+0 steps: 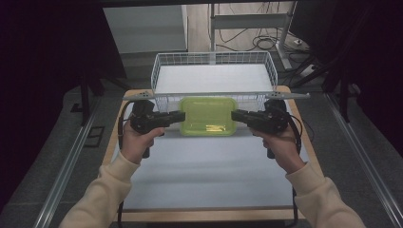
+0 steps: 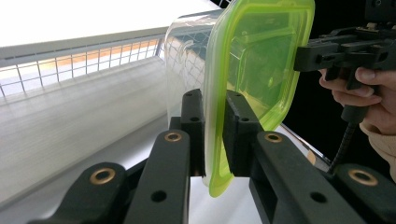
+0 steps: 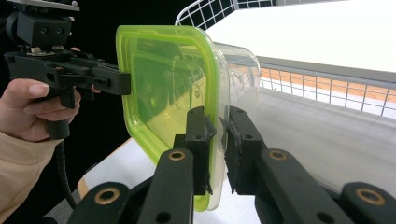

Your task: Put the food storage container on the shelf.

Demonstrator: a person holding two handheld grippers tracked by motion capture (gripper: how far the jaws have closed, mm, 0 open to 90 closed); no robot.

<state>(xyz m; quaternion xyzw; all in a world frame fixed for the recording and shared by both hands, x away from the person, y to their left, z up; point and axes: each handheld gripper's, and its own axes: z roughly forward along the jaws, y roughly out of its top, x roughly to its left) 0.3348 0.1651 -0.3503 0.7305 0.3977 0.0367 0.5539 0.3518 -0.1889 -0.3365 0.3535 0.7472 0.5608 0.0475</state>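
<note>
Table [image 1: 204, 175]: white top, spread below the container.
Wire basket [image 1: 214, 71]: white mesh, just behind the container.
Container [image 1: 207, 116]: clear tub with a green lid, held off the table between both grippers.
Left gripper [image 1: 179, 116]: jaws clamped on the container's left lid rim.
Right gripper [image 1: 236, 115]: jaws clamped on the container's right lid rim.
High view: lid faces up, flat.
Left gripper view: clear tub wall [image 2: 187, 56] beside the lid [image 2: 254, 60].
Right gripper view: the lid's [image 3: 163, 79] edge runs between the pads [image 3: 198, 135].
</note>
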